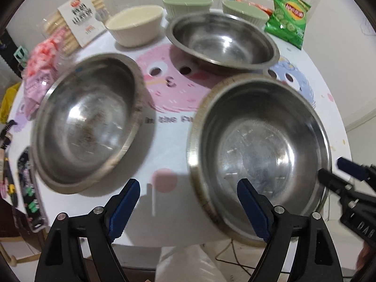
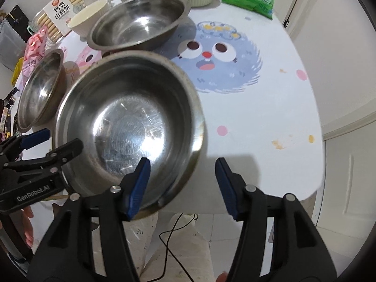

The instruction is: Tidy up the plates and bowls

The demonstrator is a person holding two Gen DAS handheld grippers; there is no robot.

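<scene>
Three steel bowls stand on the round white table (image 2: pixel 258 122). The nearest steel bowl (image 1: pixel 260 150) (image 2: pixel 131 122) sits at the table's front edge. My left gripper (image 1: pixel 189 208) is open, and the bowl's left rim lies between its blue pads without touching them. My right gripper (image 2: pixel 183 185) is open too and straddles the bowl's right rim, one pad inside the bowl. A second steel bowl (image 1: pixel 87 122) (image 2: pixel 40 89) lies to the left, a third (image 1: pixel 223 42) (image 2: pixel 138 23) behind. At the back stand a cream bowl (image 1: pixel 135 27) and two green bowls (image 1: pixel 188 3) (image 1: pixel 244 11).
A biscuit pack (image 1: pixel 77 21) and a pink snack bag (image 1: pixel 40 70) lie at the back left, and a green chip bag (image 1: pixel 289 16) at the back right. Cartoon prints cover the table's right half. The person's legs and a black cable (image 2: pixel 169 239) are below the front edge.
</scene>
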